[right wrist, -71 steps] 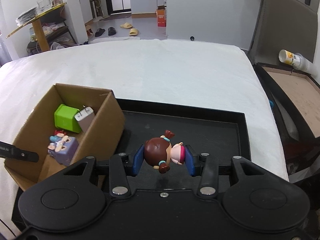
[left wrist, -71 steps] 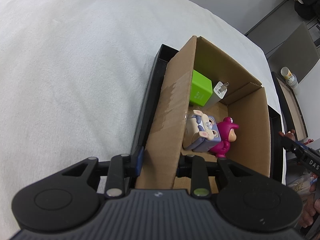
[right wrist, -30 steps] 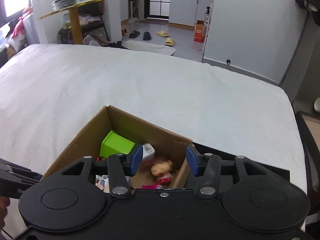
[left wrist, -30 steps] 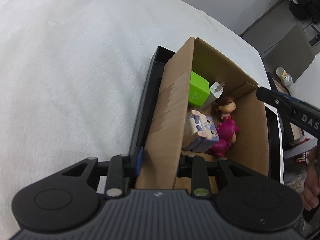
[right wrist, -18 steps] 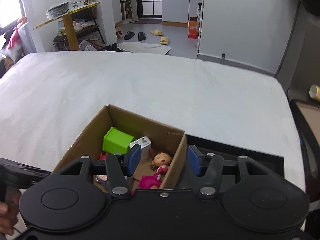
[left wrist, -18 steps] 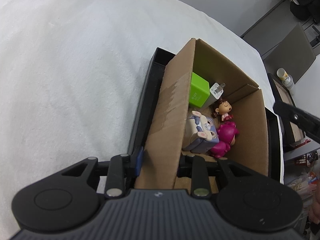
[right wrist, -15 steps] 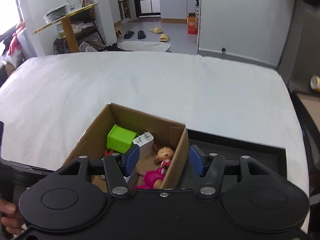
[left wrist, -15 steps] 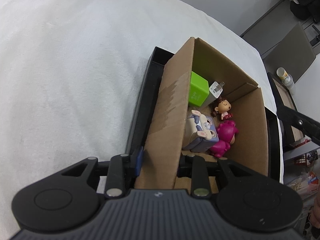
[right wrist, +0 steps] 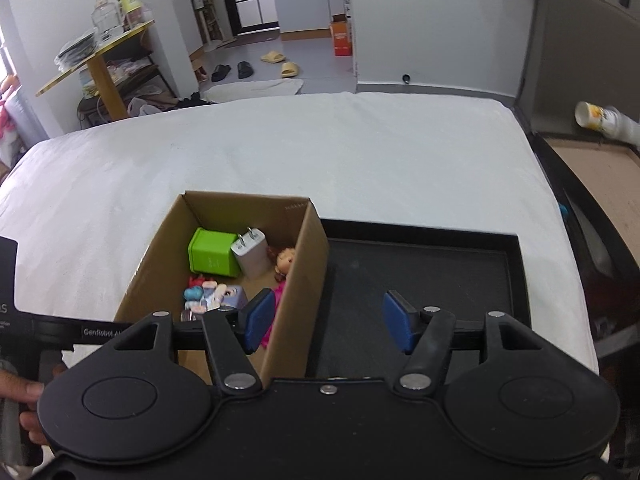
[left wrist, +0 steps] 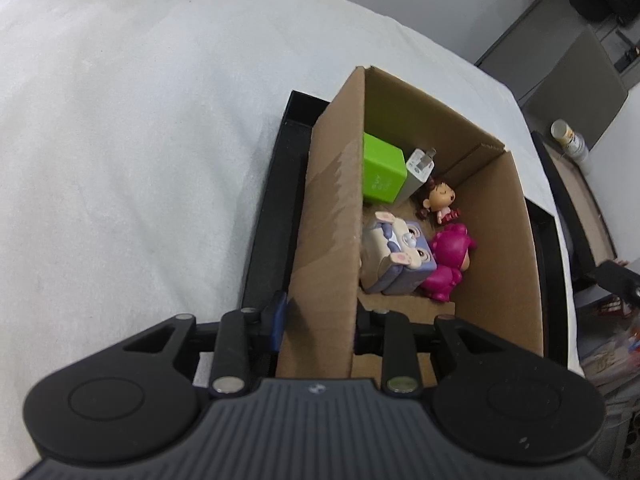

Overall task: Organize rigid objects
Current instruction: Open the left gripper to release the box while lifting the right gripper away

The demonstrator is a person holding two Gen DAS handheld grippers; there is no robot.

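Observation:
A cardboard box (left wrist: 332, 208) (right wrist: 308, 280) stands on the left part of a black tray (right wrist: 420, 272). Inside lie a green cube (left wrist: 382, 174) (right wrist: 210, 256), a white charger plug (left wrist: 418, 170) (right wrist: 252, 254), a brown-haired doll (left wrist: 438, 200) (right wrist: 285, 260), a purple bunny block (left wrist: 400, 256) (right wrist: 218, 294) and a magenta figure (left wrist: 448, 264). My left gripper (left wrist: 318, 316) is shut on the box's near left wall. My right gripper (right wrist: 326, 320) is open and empty, above the box's right wall and the tray.
The tray (left wrist: 276, 184) lies on a white cloth-covered table (right wrist: 320, 148). The tray's right part holds nothing. A side table with a cup (right wrist: 600, 118) stands to the right. My right gripper's tip shows in the left wrist view (left wrist: 616, 276).
My right gripper let go of the brown-haired doll, which now lies in the box. It has since pulled back and to the right, with its jaws wide open. My left gripper stays on the box wall.

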